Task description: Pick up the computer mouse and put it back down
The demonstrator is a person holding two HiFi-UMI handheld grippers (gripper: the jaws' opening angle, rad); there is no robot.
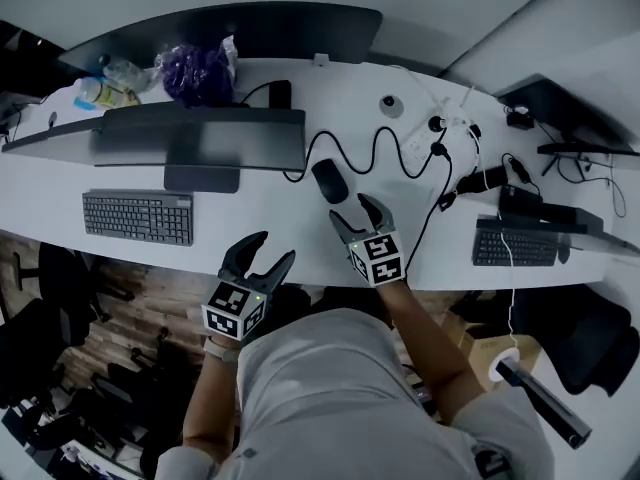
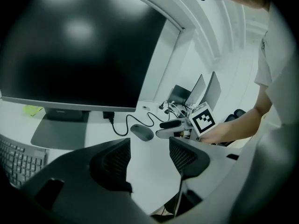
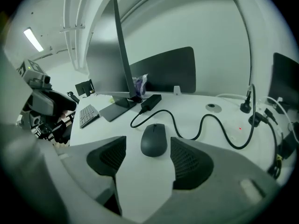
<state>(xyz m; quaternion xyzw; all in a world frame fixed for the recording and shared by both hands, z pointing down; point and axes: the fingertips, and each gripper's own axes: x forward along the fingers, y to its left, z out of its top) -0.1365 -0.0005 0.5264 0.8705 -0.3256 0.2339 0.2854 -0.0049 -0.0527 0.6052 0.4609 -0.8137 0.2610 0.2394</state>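
A dark computer mouse (image 1: 330, 180) lies flat on the white desk (image 1: 290, 238), just right of the monitor's base. My right gripper (image 1: 358, 212) hovers a little short of it, open, jaws pointing at it. In the right gripper view the mouse (image 3: 154, 139) sits just beyond the gap between the empty fingers (image 3: 189, 162). My left gripper (image 1: 262, 256) is open too, held at the desk's front edge, nothing in it. From the left gripper view the mouse (image 2: 141, 132) shows further off, with the right gripper (image 2: 172, 128) beside it.
A black cable (image 1: 385, 153) snakes across the desk right of the mouse. A monitor (image 1: 200, 138) on its base stands to the left, with a keyboard (image 1: 138, 216) in front. Plugs, adapters and a second keyboard (image 1: 515, 248) crowd the right. Bottles and a purple bag (image 1: 195, 73) sit at the back.
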